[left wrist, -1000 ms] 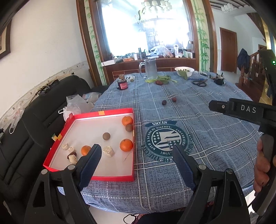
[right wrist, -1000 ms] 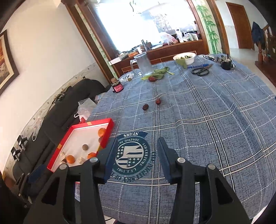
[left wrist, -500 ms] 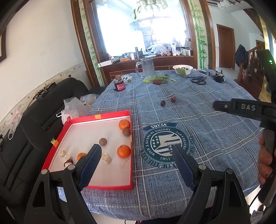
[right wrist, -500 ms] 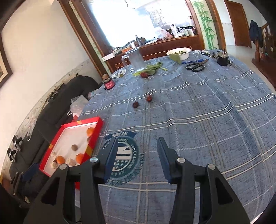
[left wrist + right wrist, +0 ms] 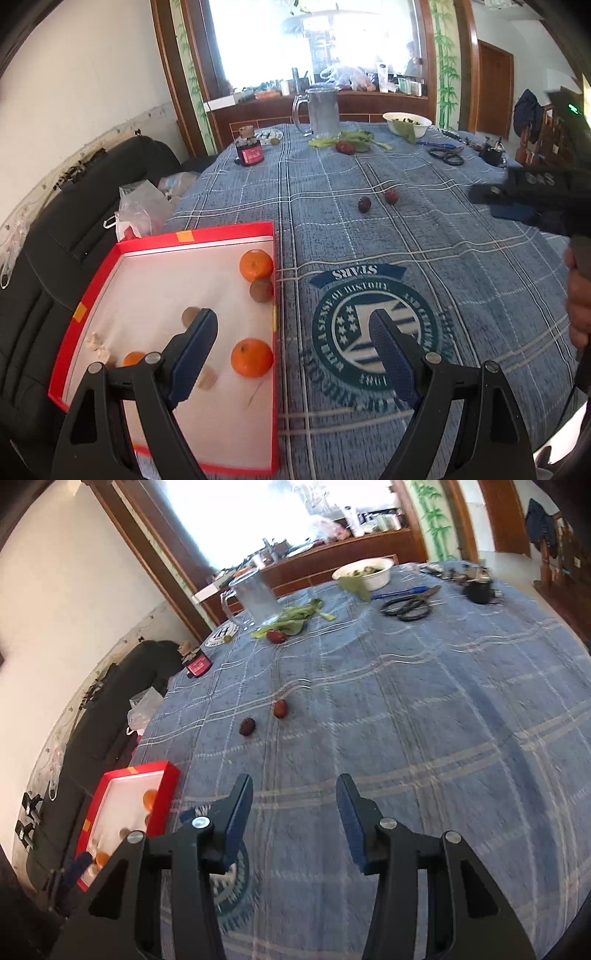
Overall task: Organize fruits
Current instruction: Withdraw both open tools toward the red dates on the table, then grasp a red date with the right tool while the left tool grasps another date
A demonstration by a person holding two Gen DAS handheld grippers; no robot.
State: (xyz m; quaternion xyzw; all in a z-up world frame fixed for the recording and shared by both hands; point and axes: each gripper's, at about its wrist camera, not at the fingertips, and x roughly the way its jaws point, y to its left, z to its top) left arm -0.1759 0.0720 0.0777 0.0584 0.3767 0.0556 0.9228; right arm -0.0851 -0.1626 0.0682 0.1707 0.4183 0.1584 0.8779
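Observation:
A red tray (image 5: 192, 236) sits at the table's left edge with oranges (image 5: 252, 357), brown kiwis (image 5: 261, 291) and pale pieces in it. Two dark red fruits (image 5: 364, 204) lie loose on the blue cloth mid-table, and they also show in the right wrist view (image 5: 247, 726). A third red fruit (image 5: 276, 636) lies by green leaves farther back. My left gripper (image 5: 291, 354) is open and empty, above the tray's right rim. My right gripper (image 5: 293, 812) is open and empty over the cloth, short of the two fruits; it also shows at the right of the left wrist view (image 5: 532, 184).
At the far end of the table stand a glass jug (image 5: 323, 112), a white bowl (image 5: 406, 122), scissors (image 5: 406, 607), a small dark jar (image 5: 249, 151) and a black cup (image 5: 478, 589). A black sofa (image 5: 74, 206) with a plastic bag lies left of the table.
Both grippers have moved forward over the table. The right one has come nearer the two loose red fruits. Both stay open.

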